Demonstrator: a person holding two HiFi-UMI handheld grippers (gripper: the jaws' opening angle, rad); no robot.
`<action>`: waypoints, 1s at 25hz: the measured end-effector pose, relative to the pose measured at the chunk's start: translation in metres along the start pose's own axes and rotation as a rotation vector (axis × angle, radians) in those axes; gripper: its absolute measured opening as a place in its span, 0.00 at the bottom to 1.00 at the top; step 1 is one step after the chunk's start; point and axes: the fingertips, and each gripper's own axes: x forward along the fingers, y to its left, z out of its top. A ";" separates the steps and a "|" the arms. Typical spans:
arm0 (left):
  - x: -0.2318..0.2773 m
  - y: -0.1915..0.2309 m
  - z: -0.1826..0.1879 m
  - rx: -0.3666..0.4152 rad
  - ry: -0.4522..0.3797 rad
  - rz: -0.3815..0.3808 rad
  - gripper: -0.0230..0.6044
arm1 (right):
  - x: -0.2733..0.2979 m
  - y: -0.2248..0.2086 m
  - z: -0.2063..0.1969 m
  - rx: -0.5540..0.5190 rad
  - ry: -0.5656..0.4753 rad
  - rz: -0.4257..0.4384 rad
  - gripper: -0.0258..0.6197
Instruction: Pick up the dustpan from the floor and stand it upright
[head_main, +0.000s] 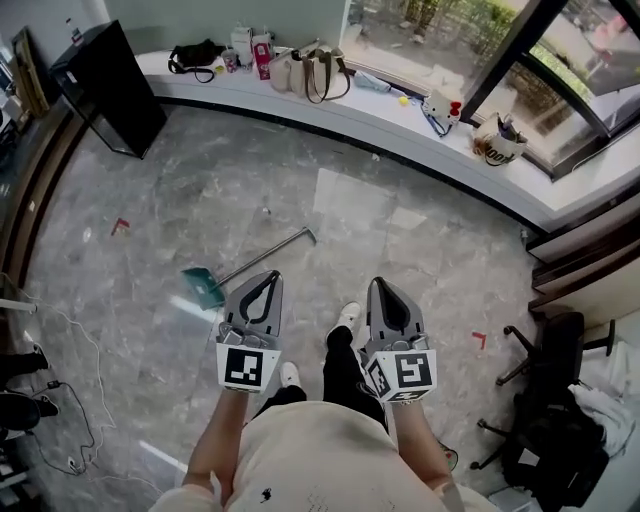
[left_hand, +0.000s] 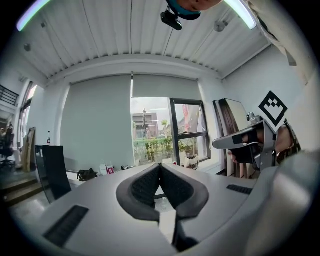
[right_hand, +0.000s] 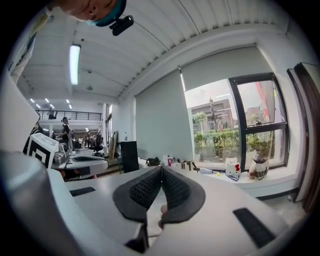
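The dustpan (head_main: 206, 286) lies flat on the grey floor in the head view, its teal pan at the left and its long metal handle (head_main: 270, 254) running up to the right. My left gripper (head_main: 268, 276) hovers just right of the pan, above the handle's lower end, shut and holding nothing. My right gripper (head_main: 378, 284) is held level beside it over bare floor, also shut and empty. Both gripper views look out level across the room, jaw tips meeting at the left gripper (left_hand: 160, 165) and the right gripper (right_hand: 161, 169); the dustpan is not in either.
A curved white window ledge (head_main: 330, 105) with bags and bottles runs across the back. A black cabinet (head_main: 112, 88) stands far left, an office chair (head_main: 545, 350) at the right, cables (head_main: 70, 420) on the floor at left. My shoes (head_main: 345, 320) show between the grippers.
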 end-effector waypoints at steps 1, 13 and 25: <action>0.020 0.003 -0.002 0.004 0.002 0.013 0.05 | 0.017 -0.016 0.001 0.020 0.002 0.004 0.07; 0.231 0.037 -0.010 0.117 0.056 0.114 0.05 | 0.202 -0.145 0.018 -0.031 0.081 0.183 0.07; 0.330 0.062 -0.255 0.175 0.424 -0.070 0.05 | 0.321 -0.175 -0.116 0.052 0.225 0.169 0.07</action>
